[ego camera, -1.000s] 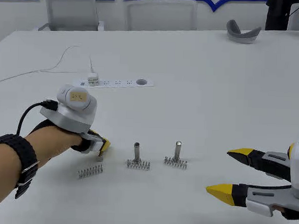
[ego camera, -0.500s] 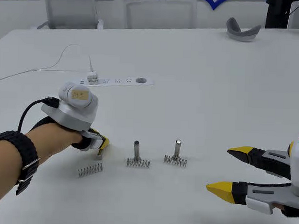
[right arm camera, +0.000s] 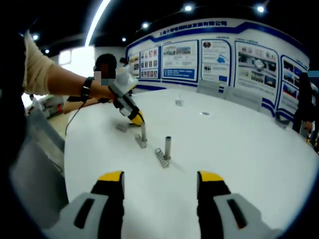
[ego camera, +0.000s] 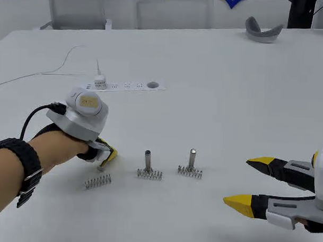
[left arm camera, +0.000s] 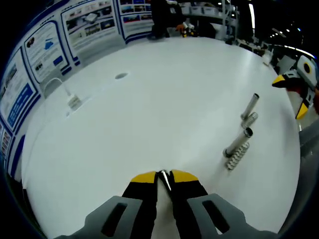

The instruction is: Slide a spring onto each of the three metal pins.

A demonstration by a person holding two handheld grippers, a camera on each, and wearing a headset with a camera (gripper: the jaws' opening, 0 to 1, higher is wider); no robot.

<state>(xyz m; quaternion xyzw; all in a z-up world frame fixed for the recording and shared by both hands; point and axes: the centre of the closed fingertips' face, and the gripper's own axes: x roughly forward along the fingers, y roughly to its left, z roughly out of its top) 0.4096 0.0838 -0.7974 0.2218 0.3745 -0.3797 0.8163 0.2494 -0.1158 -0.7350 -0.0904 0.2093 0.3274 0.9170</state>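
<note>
Nearest, the right gripper (ego camera: 245,182) hangs over the plain white table (ego camera: 220,112), its yellow-tipped jaws spread wide with nothing between them. Over to the left a loose spring (ego camera: 98,181) lies flat on the table. Just behind it the left gripper (ego camera: 106,156) has its jaws pinched together on a thin held pin (left arm camera: 164,180), low over the tabletop. To the right the middle pin (ego camera: 147,160) and the right pin (ego camera: 192,157) stand upright, with a second spring (ego camera: 149,175) and a third spring (ego camera: 190,173) lying at their feet. Beyond sits a white power strip (ego camera: 125,86) with a cable (ego camera: 57,69). At the far edge are a grey curved object (ego camera: 263,31) and chairs (ego camera: 173,12). The wall posters (right arm camera: 224,55) have blue headings, their writing too small to read, as on the left gripper's yellowish label (ego camera: 88,102)
</note>
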